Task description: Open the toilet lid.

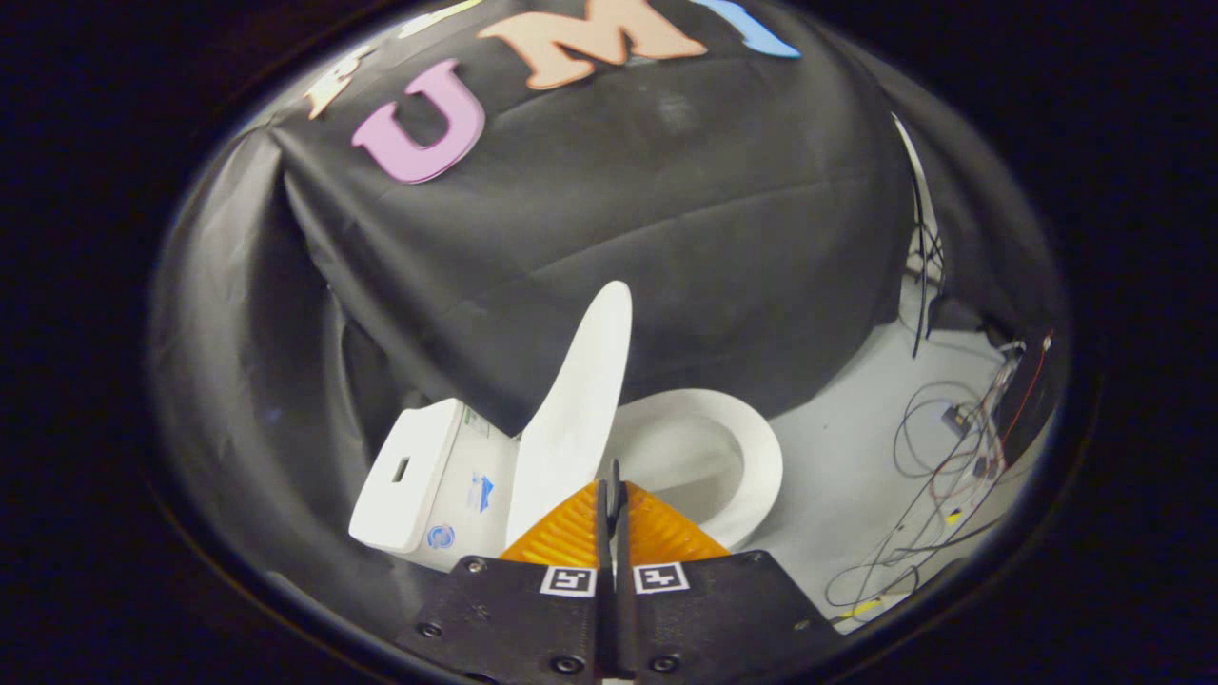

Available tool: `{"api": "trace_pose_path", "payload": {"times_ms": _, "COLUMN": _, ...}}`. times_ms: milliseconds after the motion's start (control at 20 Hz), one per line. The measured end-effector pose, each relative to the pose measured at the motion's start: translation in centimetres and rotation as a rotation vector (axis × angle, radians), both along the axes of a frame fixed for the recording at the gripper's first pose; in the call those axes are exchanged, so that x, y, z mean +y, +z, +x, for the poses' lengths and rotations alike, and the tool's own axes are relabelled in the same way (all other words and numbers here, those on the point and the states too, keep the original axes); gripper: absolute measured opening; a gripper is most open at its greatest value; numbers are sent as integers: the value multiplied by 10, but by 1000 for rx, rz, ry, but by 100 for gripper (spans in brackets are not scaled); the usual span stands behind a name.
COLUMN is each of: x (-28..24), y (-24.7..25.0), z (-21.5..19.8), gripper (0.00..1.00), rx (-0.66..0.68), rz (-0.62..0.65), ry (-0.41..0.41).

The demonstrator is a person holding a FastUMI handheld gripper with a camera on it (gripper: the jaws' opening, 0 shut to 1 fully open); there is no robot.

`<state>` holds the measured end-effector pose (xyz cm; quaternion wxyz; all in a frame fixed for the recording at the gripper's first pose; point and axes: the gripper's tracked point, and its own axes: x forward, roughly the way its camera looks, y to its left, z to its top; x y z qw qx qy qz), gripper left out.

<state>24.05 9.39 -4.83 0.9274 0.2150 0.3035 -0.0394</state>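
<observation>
A white toilet stands just ahead of my fingers, seen from above and tilted. Its lid (582, 400) is raised, standing nearly upright between the tank (419, 480) on the left and the open seat ring and bowl (733, 447) on the right. My gripper (614, 476) is shut, its two fingers pressed together with nothing between them. The fingertips sit close to the lower edge of the raised lid, near the bowl's rim; I cannot tell whether they touch it.
Black cloth hangs behind and to the left of the toilet, draped over the tank's back. A grey floor (847, 457) lies to the right, with a tangle of cables (937, 476) and some small electronics beyond it.
</observation>
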Motion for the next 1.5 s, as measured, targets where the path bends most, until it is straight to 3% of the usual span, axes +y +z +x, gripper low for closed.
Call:
{"api": "trace_pose_path", "payload": {"times_ms": 650, "x": 121, "y": 73, "z": 6, "gripper": 0, "rx": -117, "rz": -308, "ry": 136}}
{"api": "trace_pose_path", "payload": {"times_ms": 1100, "x": 219, "y": 93, "z": 20, "gripper": 1, "rx": -194, "rz": -413, "ry": 282}}
{"api": "trace_pose_path", "payload": {"times_ms": 1500, "x": 291, "y": 90, "z": 33, "gripper": 1, "rx": -218, "rz": -428, "ry": 400}}
